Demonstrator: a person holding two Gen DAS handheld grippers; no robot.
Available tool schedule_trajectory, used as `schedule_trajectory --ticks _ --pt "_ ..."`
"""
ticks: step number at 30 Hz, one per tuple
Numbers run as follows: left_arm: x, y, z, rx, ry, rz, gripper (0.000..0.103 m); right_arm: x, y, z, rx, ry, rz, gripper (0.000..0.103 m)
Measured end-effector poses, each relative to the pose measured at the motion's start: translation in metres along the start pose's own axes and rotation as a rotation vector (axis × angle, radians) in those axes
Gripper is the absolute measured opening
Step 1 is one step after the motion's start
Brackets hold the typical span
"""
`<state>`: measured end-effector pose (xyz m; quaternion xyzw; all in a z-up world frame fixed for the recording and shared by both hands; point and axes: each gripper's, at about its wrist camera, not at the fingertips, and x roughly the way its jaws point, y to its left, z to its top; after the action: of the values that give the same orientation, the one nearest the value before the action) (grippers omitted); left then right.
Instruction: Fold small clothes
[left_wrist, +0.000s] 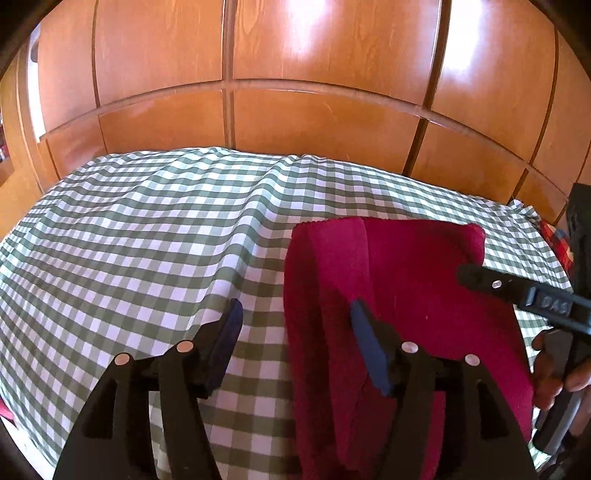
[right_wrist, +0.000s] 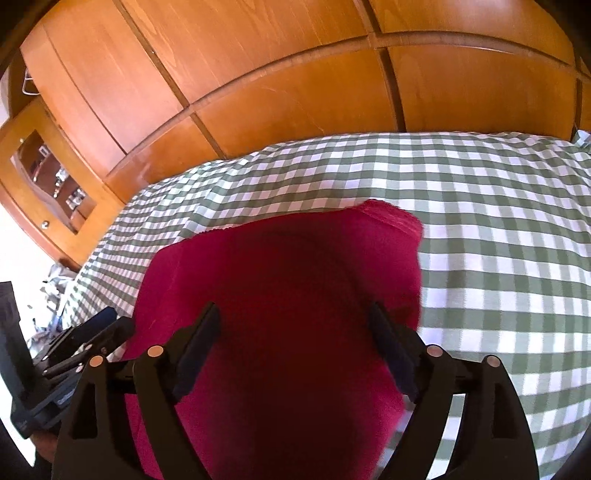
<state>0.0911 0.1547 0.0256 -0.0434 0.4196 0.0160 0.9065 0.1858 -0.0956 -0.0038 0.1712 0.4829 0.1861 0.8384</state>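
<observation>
your left gripper (left_wrist: 295, 325) has its jaws apart, gripping nothing, straddling the left edge of the folded crimson terry cloth (left_wrist: 406, 280). your right gripper (right_wrist: 295, 328) hangs over that cloth, jaws wide apart. the cloth lies flat on the green-and-white checked bed cover (left_wrist: 147, 229), before the wooden wardrobe doors (left_wrist: 295, 74).

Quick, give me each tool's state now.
Left tool: open, holding nothing, at the red cloth's edge.
Right tool: open, empty, over the cloth.
</observation>
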Motion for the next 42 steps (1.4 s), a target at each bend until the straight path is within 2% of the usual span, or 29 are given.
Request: schedule_trajectory --ticks 9,17,21,25,27,32,33,37,40,42 --pt "-0.005 0.003 -0.010 0.000 0.005 -0.005 0.067 -0.031 -0.036 -0.034 0.110 0.028 0.046 0.083" --pt "0.002 0.009 -0.024 -0.014 0.048 -0.011 0.068 -0.033 -0.030 -0.062 0.131 0.074 0.189 0.083" --pt "0.010 0.016 -0.033 -0.032 0.067 -0.017 0.066 -0.025 -0.024 -0.072 0.127 0.094 0.210 0.082" --pt "0.016 0.031 -0.041 -0.095 0.081 -0.047 0.065 -0.026 -0.026 -0.072 0.149 0.101 0.230 0.082" --pt "0.020 0.035 -0.044 -0.100 0.106 -0.048 0.059 -0.028 -0.029 -0.067 0.151 0.100 0.238 0.083" --pt "0.007 0.051 -0.045 -0.184 0.077 -0.143 0.060 -0.032 -0.039 -0.062 0.173 0.096 0.246 0.084" --pt "0.002 0.055 -0.044 -0.207 0.063 -0.168 0.067 -0.032 -0.041 -0.061 0.180 0.094 0.251 0.084" --pt "-0.013 0.073 -0.037 -0.324 0.028 -0.361 0.086 -0.031 -0.050 -0.054 0.220 0.079 0.274 0.084" --pt "-0.013 0.070 -0.028 -0.333 0.035 -0.426 0.088 -0.028 -0.056 -0.052 0.248 0.073 0.289 0.084" --pt "-0.006 0.059 -0.024 -0.302 0.054 -0.427 0.089 -0.025 -0.061 -0.053 0.262 0.077 0.297 0.084"
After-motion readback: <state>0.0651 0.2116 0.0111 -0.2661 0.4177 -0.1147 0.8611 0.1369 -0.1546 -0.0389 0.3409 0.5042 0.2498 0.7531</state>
